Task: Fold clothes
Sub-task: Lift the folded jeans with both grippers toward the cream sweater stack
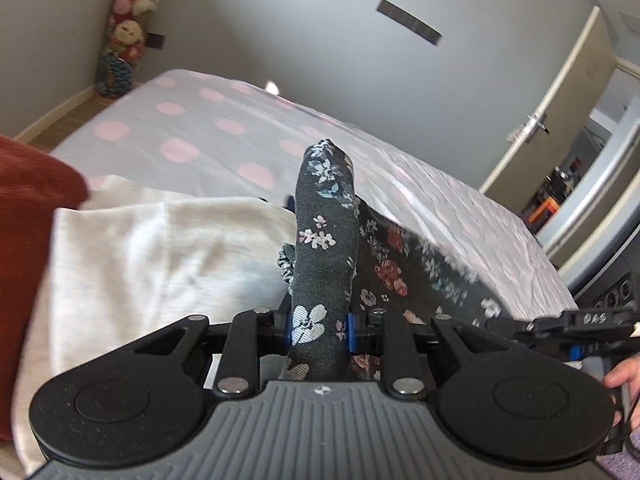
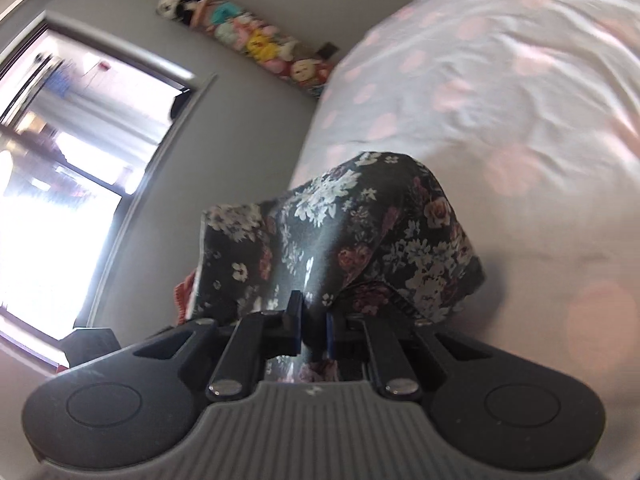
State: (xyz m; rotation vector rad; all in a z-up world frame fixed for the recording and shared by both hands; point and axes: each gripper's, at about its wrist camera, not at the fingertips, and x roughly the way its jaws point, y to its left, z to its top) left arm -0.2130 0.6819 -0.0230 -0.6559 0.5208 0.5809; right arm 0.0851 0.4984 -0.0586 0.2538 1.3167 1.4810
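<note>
In the left wrist view, a red cloth (image 1: 28,248) is seen at the far left edge. Next to it, a white cloth (image 1: 160,248) is spread over the bed (image 1: 192,128). The bed is covered with a pale sheet with pink dots. Behind the bed, in the corner of the room, a tall stack of soft toys (image 1: 128,28) is stood against the wall. In the middle of the view, a fold of the dark flowered cloth (image 1: 324,232) is pinched by the left gripper (image 1: 318,330). The fold is squeezed between the blue pads and is stuck up above them. The rest of the flowered cloth is draped down to the right, onto the bed. A door (image 1: 560,120) is seen at the right, part way open. At the far right edge, the right gripper (image 1: 576,322) is seen, and a hand (image 1: 620,378) is seen under it.

In the right wrist view, a bright window (image 2: 72,168) is seen at the left. The soft toys (image 2: 248,40) are seen on the wall past it. In the middle, the flowered cloth (image 2: 340,232) is pinched by the right gripper (image 2: 314,330). The jaws are pressed close, with only thin cloth between them. The cloth is bunched up in front of the gripper and is held above the bed (image 2: 500,100), which fills the right side. A bit of red cloth (image 2: 182,296) is peeking out at the left of the flowered cloth.
</note>
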